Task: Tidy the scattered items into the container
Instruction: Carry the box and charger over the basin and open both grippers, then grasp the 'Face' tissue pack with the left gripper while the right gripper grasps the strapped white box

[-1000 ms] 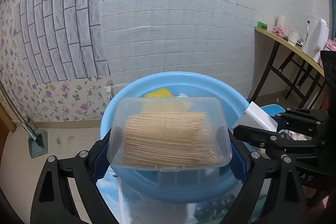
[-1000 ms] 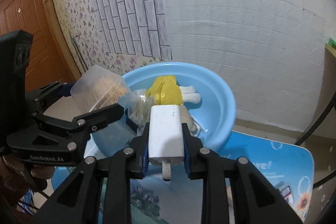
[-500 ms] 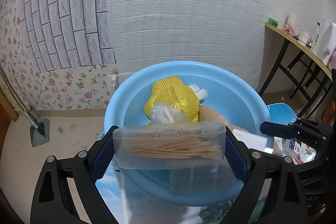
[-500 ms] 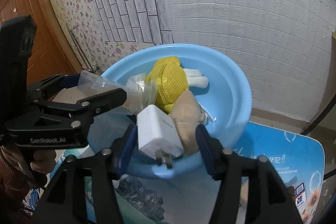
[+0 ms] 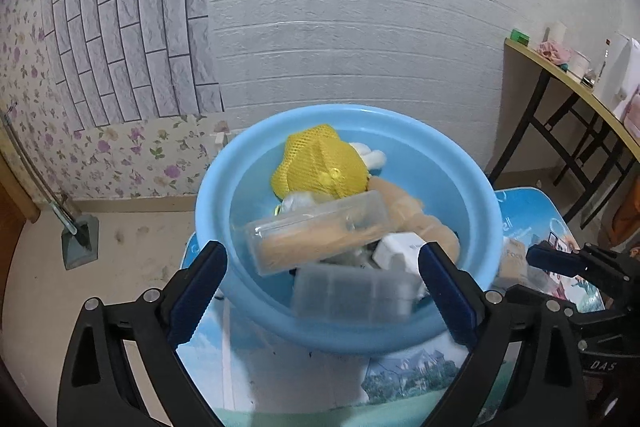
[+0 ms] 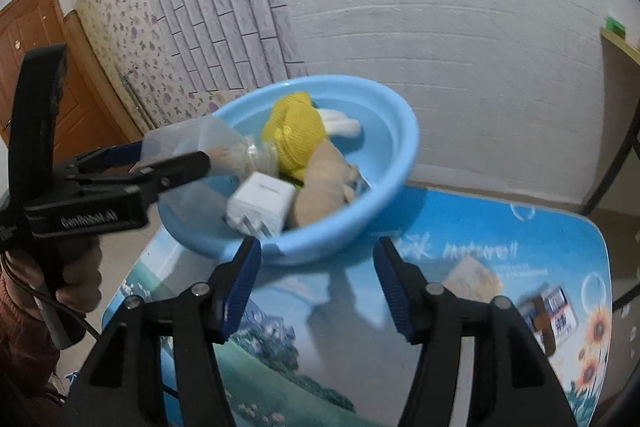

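Two pairs of tongs work over one blue basin (image 5: 486, 223), which sits on the picture-printed tabletop (image 6: 460, 227) so that both hands can reach its rim from the near side.

Furthest left, the left tongs (image 5: 322, 279) are opening, their blue pads wide of the clear toothpick box (image 5: 320, 231), which touches neither pad. The box lies tilted across the pile inside the basin, propped that way because it rests on whatever is heaped beneath it rather than on the basin floor. Behind it a yellow mesh pouch (image 5: 320, 167) leans on the far wall, with a tan plush toy (image 5: 416, 215) stretched beside it, and a frosted compartment case (image 5: 352, 293) sits low against the near wall.

Further right, the white charger plug (image 6: 262, 205) has landed prongs-down at the near edge of the heap. The right tongs (image 6: 318, 287) stand spread and empty just outside the rim, nothing between them.

Rightmost, a tan pack (image 6: 472, 277) and a small printed box (image 6: 550, 311) lie on the tabletop, well apart from the basin; they look like the remaining pickups, likely for the right side since they are nearest it.
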{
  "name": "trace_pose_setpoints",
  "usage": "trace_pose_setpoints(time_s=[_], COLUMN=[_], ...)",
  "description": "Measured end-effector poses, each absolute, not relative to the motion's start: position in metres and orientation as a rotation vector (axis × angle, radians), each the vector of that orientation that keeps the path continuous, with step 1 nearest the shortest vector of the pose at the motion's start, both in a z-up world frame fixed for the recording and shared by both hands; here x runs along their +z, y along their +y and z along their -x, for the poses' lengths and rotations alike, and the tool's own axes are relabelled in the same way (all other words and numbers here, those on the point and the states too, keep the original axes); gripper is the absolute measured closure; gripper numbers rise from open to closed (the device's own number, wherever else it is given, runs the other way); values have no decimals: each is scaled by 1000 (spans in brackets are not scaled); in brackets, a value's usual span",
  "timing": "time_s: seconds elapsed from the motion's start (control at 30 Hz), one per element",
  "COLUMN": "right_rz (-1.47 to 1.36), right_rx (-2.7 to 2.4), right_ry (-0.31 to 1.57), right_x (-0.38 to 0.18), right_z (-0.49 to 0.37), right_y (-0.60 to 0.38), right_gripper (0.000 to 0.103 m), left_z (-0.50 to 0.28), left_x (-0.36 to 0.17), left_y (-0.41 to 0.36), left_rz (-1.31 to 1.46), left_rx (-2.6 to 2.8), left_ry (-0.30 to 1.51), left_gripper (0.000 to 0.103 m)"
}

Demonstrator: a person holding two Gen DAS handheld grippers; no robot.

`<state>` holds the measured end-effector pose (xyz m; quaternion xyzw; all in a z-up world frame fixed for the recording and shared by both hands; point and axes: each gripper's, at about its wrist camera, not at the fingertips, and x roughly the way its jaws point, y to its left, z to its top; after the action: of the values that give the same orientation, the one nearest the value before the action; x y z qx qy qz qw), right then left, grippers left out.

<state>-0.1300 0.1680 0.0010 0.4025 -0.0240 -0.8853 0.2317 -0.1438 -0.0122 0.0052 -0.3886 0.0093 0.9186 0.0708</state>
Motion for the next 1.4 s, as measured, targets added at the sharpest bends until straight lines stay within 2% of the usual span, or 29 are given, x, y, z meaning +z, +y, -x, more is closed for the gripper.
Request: trace_pose_setpoints(time_s=[0.43, 0.77, 1.07, 1.1, 1.17, 1.23, 1.3, 1.37, 1.4], right_rz=[-1143, -1213, -1270, -1280, -1288, -1283, -1277, -1278, -1277], right_rx=[-2542, -2665, -2677, -2663, -2649, -2643, -2634, -2623, -2615], right_ry=[-164, -249, -240, -218, -177, -121, -71, -7, 16], right_x=[-9, -21, -37, -40, -43, -45, -46, -49, -50], right_z=[91, 75, 82, 84, 86, 89, 92, 98, 100], right_y=[238, 302, 327, 328, 327, 326, 324, 321, 321], right_gripper=[45, 45, 44, 43, 31, 25, 24, 14, 13], left_z=[112, 86, 84, 87, 95, 102, 109, 116, 120], left_x=[15, 23, 0, -5, -18, -32, -42, -50, -54], left_y=[14, 70, 141, 147, 157, 165, 171, 176, 179], left_rz=[1126, 1046, 1084, 1096, 1133, 1172, 1198, 1217, 1225], left_rx=[2730, 2632, 2486, 2476, 2466, 2455, 2439, 2425, 2423], left_ry=[59, 34, 197, 203, 217, 231, 237, 250, 260], left_gripper=[6, 6, 6, 6, 6, 6, 6, 6, 7])
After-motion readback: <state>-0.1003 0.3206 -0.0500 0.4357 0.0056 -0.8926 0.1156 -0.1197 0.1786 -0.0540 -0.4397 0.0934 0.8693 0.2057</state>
